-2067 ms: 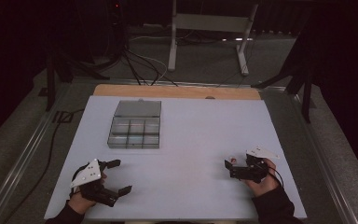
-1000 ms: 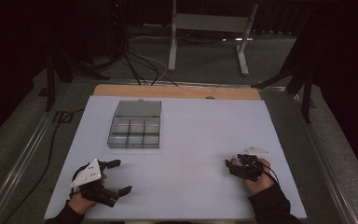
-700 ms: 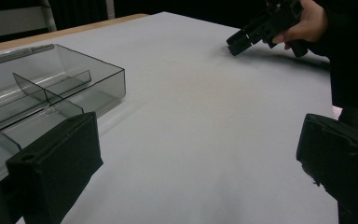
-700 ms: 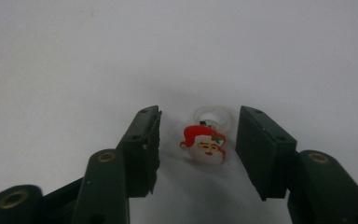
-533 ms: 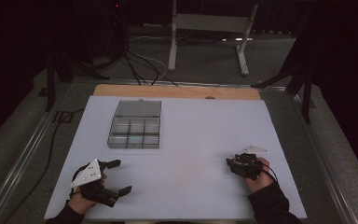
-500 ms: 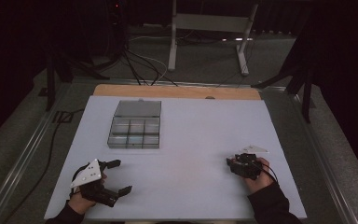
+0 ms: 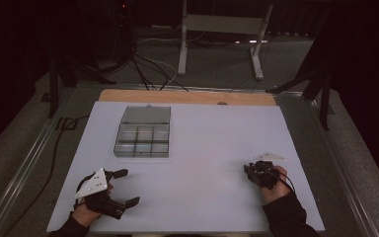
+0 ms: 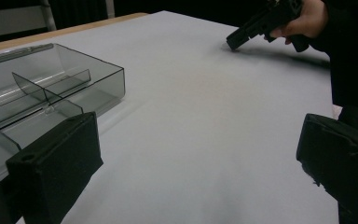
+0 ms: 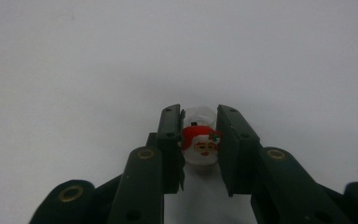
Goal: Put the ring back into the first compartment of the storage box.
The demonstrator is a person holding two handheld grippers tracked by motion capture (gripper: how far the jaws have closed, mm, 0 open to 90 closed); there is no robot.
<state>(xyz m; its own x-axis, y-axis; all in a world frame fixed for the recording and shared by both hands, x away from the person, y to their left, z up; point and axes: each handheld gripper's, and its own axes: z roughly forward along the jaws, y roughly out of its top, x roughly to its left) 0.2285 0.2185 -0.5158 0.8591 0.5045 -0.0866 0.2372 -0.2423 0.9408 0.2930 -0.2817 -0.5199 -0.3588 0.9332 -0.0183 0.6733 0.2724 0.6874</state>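
Your right gripper (image 9: 199,147) has its fingers (image 9: 170,140) pinching a small white piece with a Santa face (image 9: 200,144), low on the white tabletop (image 7: 207,148) at its near right. They have just been closing, and the piece sits squeezed between the two pads, touching both. From above, that gripper (image 7: 256,173) points left with your hand (image 7: 274,185) behind it, and the piece itself is too small to make out there.

Around you: the clear compartment box (image 7: 143,134) sits open at the far left of the tabletop, well apart from the Santa piece, its dividers (image 8: 42,91) plain in the left gripper view. Nothing lies between the box and your right hand but bare white surface.

Your left gripper (image 7: 121,187) rests at the near left, fingers (image 8: 56,163) spread wide with nothing between them.

Against the earliest picture, your right gripper sits a touch lower and nearer the tabletop, and its fingers stand narrower; the box and your left gripper lie where they were.
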